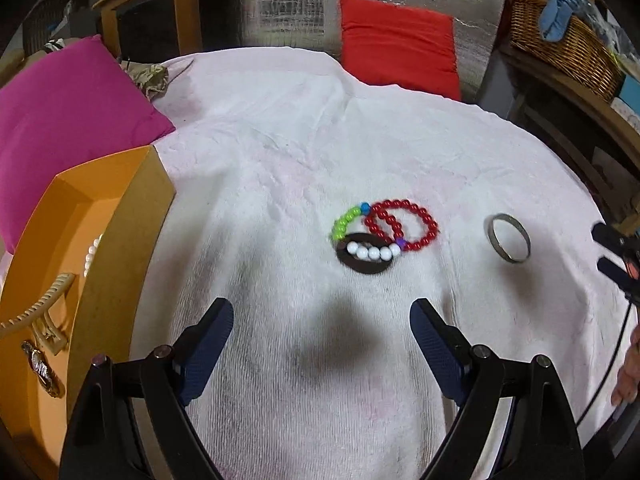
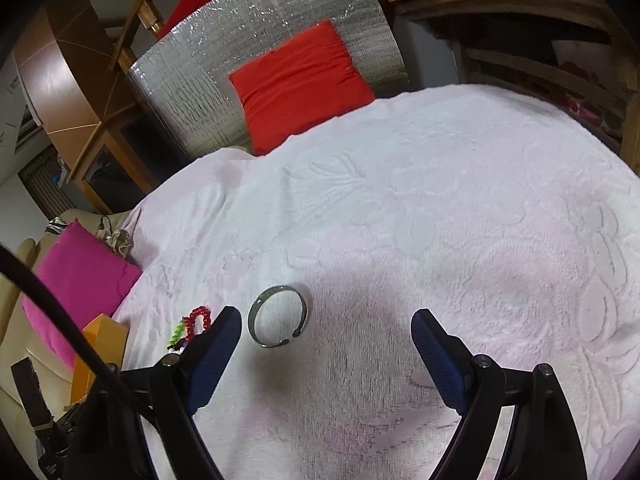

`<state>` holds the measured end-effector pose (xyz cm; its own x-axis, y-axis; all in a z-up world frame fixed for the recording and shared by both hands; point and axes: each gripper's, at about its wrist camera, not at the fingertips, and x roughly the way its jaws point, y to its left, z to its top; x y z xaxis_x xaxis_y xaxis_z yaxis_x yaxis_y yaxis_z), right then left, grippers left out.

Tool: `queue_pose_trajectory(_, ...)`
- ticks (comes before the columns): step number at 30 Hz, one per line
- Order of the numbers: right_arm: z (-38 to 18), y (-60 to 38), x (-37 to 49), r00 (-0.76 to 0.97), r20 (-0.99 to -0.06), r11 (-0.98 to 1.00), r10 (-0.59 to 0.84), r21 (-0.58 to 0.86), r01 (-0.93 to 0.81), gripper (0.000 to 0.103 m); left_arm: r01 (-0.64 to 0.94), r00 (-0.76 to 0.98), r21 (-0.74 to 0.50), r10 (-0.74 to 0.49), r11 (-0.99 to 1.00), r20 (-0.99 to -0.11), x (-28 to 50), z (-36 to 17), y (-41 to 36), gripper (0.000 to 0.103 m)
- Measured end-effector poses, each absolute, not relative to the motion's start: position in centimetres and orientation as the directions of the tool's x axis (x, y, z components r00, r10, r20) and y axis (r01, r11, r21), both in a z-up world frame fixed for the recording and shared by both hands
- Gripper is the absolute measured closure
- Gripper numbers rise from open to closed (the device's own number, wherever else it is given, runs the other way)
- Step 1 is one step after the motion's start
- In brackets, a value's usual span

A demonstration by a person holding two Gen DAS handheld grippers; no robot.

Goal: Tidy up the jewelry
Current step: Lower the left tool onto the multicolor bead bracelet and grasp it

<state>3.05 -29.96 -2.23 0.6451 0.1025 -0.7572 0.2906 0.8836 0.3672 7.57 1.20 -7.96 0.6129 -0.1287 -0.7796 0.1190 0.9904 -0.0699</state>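
A red bead bracelet (image 1: 414, 222), a green, white and blue bead bracelet (image 1: 352, 226) and a dark oval bangle (image 1: 366, 268) lie overlapping on the white blanket (image 1: 280, 152). A silver bangle (image 1: 507, 238) lies to their right; it also shows in the right wrist view (image 2: 278, 322). An orange box (image 1: 116, 256) at the left holds a cream hair claw (image 1: 36, 312), a gold watch (image 1: 42, 368) and pearls (image 1: 92, 256). My left gripper (image 1: 322, 324) is open and empty, short of the bracelets. My right gripper (image 2: 326, 332) is open and empty, with the silver bangle just inside its left finger.
A pink cushion (image 1: 68, 108) lies behind the box. A red cushion (image 1: 396, 46) leans on a silver foil panel (image 1: 288, 4) at the back. A wicker basket (image 1: 564, 40) stands on a wooden shelf at the back right. The right gripper's tip (image 1: 618, 252) shows at the right edge.
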Motion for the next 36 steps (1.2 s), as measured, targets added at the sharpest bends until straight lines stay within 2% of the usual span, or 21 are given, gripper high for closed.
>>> queue_pose_trajectory(7, -2.2, -30.1, 3.0, 0.647, -0.753, 0.878, 0.122, 0.387, 0.284, 0.014, 0.099, 0.604, -0.067, -0.114, 0.993, -0.789, 9.5, -8.7, -0.1, 0.013)
queue_pose_trajectory(15, -2.0, -30.5, 2.9, 0.654, -0.744, 0.871, 0.138, 0.405, 0.278, 0.015, 0.167, 0.628, -0.017, -0.120, 0.986, -0.769, 10.7, -8.8, -3.3, 0.013)
queue_pose_trajectory(18, -1.9, -30.4, 2.9, 0.659, -0.738, 0.872, 0.145, 0.410, 0.268, 0.019, 0.167, 0.624, -0.033, -0.132, 0.985, -0.770, 11.6, -8.9, -3.4, 0.013)
queue_pose_trajectory(22, -2.3, -30.0, 3.7, 0.653, -0.735, 0.870, 0.183, 0.430, 0.241, 0.031, 0.153, 0.613, -0.089, -0.165, 0.984, -0.773, 12.9, -9.2, -3.3, 0.013)
queue_pose_trajectory(36, -4.0, -29.6, 5.2, 0.618, -0.763, 0.864, 0.191, 0.430, 0.263, 0.032, 0.126, 0.580, -0.065, -0.127, 0.990, -0.805, 15.6, -11.1, -3.2, 0.013)
